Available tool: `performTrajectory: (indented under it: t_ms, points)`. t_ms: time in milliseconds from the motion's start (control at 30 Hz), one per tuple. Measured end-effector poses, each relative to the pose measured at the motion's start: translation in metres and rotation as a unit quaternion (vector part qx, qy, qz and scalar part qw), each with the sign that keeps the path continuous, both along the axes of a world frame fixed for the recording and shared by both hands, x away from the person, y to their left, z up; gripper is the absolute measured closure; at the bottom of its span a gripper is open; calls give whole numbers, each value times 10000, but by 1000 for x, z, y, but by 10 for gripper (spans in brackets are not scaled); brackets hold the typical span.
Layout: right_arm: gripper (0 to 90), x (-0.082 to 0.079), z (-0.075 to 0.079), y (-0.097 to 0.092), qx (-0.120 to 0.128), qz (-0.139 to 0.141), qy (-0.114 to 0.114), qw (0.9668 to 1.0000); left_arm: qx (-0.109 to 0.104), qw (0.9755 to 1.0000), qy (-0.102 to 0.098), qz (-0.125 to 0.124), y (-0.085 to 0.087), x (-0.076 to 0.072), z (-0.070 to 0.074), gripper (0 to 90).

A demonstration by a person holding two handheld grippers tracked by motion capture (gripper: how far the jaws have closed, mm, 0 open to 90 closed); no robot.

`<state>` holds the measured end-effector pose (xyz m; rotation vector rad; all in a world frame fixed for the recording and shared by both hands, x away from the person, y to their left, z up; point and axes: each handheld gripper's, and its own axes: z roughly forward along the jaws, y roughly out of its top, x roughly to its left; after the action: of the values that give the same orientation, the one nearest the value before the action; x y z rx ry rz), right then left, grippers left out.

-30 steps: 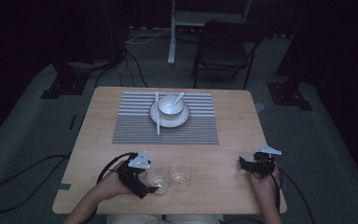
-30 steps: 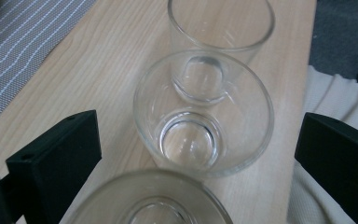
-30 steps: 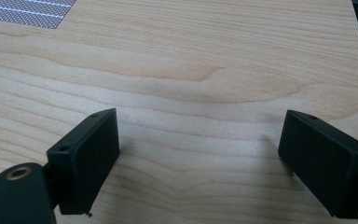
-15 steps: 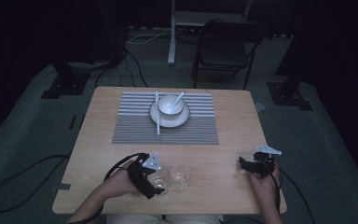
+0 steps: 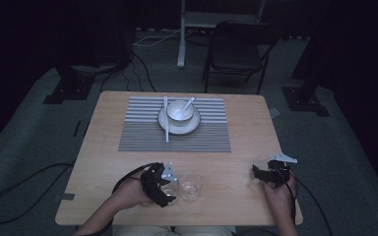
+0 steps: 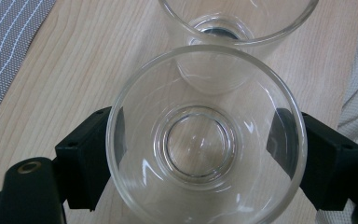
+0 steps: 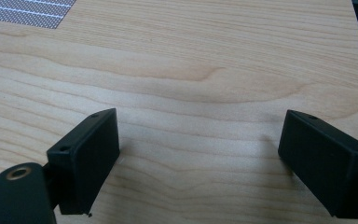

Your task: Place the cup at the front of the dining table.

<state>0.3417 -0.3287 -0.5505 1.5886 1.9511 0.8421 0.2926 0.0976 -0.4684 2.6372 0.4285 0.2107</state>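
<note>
The left gripper [image 6: 205,154] has its jaws pressed on either side of a clear glass [image 6: 206,135]; lift it straight and slowly, since a second glass [image 6: 237,21] stands just beyond it, nearly touching. The right gripper [image 7: 198,158] rests wide apart, holding nothing, well right of the held glass. Counted: two glasses, one bowl [image 5: 179,110], one plate [image 5: 163,123], one spoon [image 5: 189,103], one striped mat [image 5: 138,132] beyond the glasses

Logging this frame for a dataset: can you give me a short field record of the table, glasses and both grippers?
surface: wooden table
left gripper: jaws on either side of a clear glass, contact unclear
second glass: beside it, empty
right gripper: open, empty, over bare wood
placemat: striped, far side
on placemat: plate with white bowl, spoon inside
</note>
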Motion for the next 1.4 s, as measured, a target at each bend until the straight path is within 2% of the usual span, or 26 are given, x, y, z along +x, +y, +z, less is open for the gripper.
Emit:
performTrajectory:
  t_ms: [167,200,367,533,633,767,1133,1400]
  points:
    - [118,0,0,0,0,-1,1,10000,40,10000,50,12,-1,1,1,177]
    - [118,0,0,0,1,-1,1,10000,82,10000,26,-50,-2,1,2,177]
    - [118,0,0,0,1,-1,1,10000,43,10000,47,-75,-1,2,1,178]
    - [118,0,0,0,0,-1,0,10000,-38,10000,26,61,1,7,1,178]
    - [118,0,0,0,1,-1,1,10000,-189,9997,28,164,3,11,2,178]
    - [118,0,0,0,-1,0,0,10000,-284,9993,14,262,5,17,5,178]
    - [118,0,0,0,-3,0,0,10000,-384,9981,-67,479,4,41,15,178]
    - [118,0,0,0,-3,1,0,10000,-470,9951,-109,866,9,58,12,179]
